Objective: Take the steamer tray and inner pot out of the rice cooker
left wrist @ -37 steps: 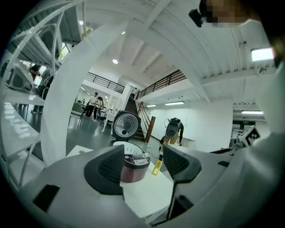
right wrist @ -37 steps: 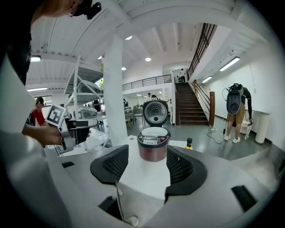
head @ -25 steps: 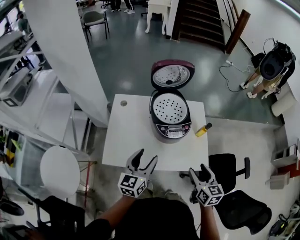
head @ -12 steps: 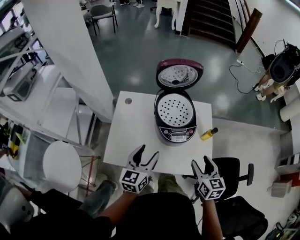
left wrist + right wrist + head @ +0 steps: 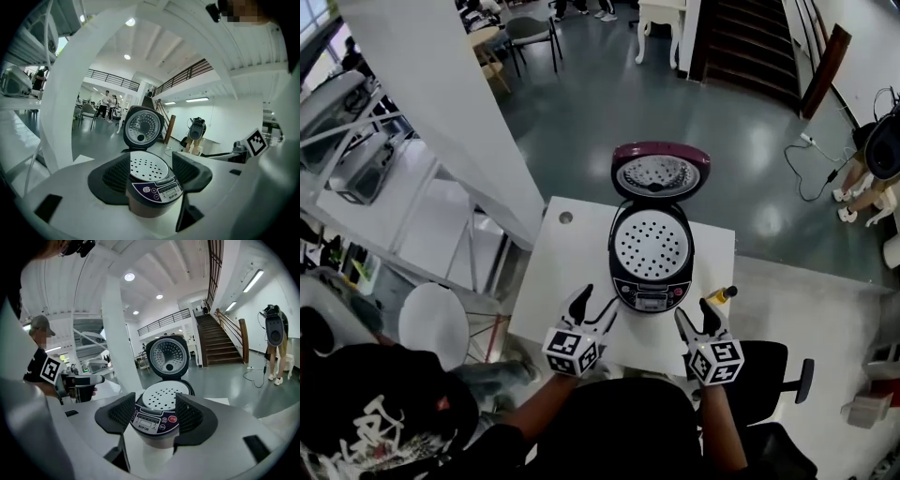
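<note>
Left hand-held gripper (image 5: 598,302): jaws spread, nothing between them, aimed at the front of the rice cooker (image 5: 650,253) from over the near edge of the bench (image 5: 567,272). Right hand-held gripper (image 5: 694,314): likewise spread and empty, just beside the cooker's front right. Neither touching anything.

Steamer tray (image 5: 649,246): seated level in the cooker's mouth, untouched. Inner pot: hidden beneath the tray, presumably in place. Lid (image 5: 660,174): raised upright behind the opening.

Risks, as judged:
- Thin tray rim sitting nearly flush; shallow bite likely to slip, or one-sided lift to tip the tray back in.
- Upright lid close behind; high or rearward lift liable to strike it.
- Small yellow bottle (image 5: 720,296) near the right jaws; sideways approach apt to knock it off the bench.
- Cooker near the front edge; drag from a sticking pot able to shift the whole body.
</note>
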### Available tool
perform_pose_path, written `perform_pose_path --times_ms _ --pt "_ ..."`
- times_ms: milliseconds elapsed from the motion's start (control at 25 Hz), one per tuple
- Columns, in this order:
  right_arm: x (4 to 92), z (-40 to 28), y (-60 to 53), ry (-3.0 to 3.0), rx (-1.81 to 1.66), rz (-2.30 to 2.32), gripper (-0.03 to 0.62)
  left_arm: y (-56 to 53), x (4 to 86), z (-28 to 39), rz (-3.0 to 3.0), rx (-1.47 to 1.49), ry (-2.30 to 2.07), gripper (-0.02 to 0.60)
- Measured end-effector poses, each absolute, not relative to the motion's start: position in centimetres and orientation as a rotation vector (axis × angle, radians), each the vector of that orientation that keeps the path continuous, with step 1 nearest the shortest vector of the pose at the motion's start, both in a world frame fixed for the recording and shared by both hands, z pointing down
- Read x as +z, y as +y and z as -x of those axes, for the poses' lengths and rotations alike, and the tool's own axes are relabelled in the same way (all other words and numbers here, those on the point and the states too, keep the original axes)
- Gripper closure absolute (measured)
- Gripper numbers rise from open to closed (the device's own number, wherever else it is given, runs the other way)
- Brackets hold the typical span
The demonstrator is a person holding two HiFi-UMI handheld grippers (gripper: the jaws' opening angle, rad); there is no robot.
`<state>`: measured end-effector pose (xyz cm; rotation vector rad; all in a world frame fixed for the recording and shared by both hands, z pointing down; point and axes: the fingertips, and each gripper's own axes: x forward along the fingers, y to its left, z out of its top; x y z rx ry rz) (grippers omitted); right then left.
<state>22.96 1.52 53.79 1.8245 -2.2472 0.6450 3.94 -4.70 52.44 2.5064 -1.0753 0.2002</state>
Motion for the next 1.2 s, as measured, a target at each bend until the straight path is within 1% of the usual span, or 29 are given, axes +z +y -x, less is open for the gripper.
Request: perform_pose_path --times_ms 520,1000,1200 --pt "55.6 -28.1 -5.4 -2.272 0.678 -1.706 0.359 -11.4 55.9 -7.6 -2.390 0.317 -1.242 0.325" --pt "59.3 -28.0 -10.3 -2.129 0.706 -1.653 0.359 -18.4 61.1 -9.3 -2.385 0.454 -1.140 0.319" --pt "59.9 -28.5 -12.4 -2.092 0.697 -1.712 0.359 -20.2 62.4 -10.0 -2.398 0.481 -1.092 0.318"
